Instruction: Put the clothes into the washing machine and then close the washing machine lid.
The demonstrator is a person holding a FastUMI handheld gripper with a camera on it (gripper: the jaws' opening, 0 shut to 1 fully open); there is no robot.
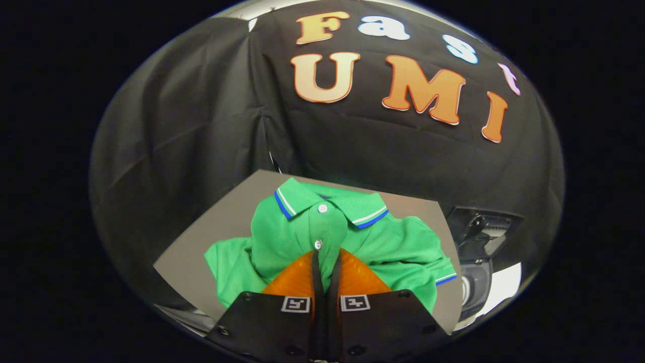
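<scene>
Gripper view: gripper [325, 257] fingers drawn nearly together, thin fold of shirt [302, 232] placket pinched between them, just below lower button; shirt spread on grey board [201, 247], collar beyond fingers; judged light, soft, limp, likely to drape and trail when lifted; bunched middle better held than edge; washer [476, 282] seen beside board at right, dark, partly hidden; lid state cannot be told.

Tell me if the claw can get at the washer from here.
Probably not directly. The claw is nearly shut on a fold of the green shirt, which lies on the grey table. The washer sits off to the right, past the table's edge.
</scene>
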